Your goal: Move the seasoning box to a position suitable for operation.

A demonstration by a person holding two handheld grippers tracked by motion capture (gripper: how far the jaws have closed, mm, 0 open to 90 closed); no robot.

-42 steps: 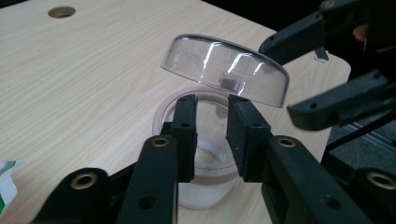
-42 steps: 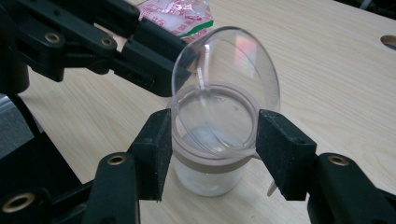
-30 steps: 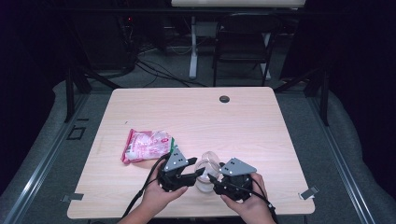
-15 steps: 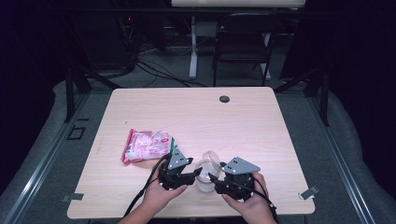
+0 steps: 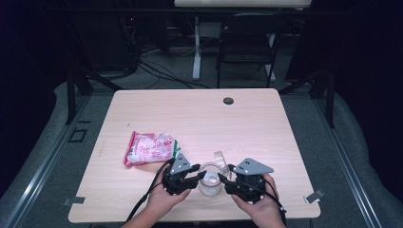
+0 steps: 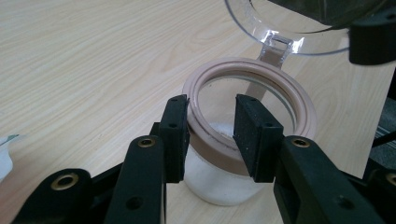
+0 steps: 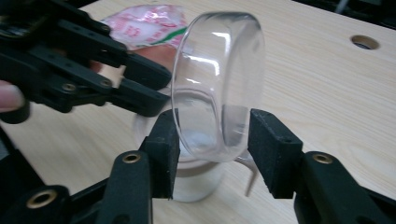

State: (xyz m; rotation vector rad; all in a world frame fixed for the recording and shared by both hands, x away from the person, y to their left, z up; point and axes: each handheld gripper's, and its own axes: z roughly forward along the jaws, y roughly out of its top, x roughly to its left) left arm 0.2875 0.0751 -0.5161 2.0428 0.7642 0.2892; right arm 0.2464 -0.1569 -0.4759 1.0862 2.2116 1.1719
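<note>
A small clear jar [image 5: 209, 184] with a beige rim [image 6: 280, 79] stands near the table's front edge, white powder at its bottom. Its hinged clear lid [image 7: 217, 79] stands flipped up. My left gripper [image 6: 211, 133] straddles the rim's near wall, one pad outside and one inside the mouth. Its jaws have just been closing, and a gap still shows at the inner pad. My right gripper [image 7: 212, 149] has also just been closing and holds the lid's lower part between its pads. From above, the left gripper [image 5: 202, 176] and right gripper [image 5: 222, 179] flank the jar.
A pink and white snack bag [image 5: 149, 148] lies left of the jar, close to my left hand. A round cable hole [image 5: 228, 100] sits at the table's far edge. The table's front edge [image 5: 190, 219] runs just below both hands.
Both hands stay where they were beside the jar. The jaws of both grippers have drawn in, the left around the rim and the right onto the raised lid.
</note>
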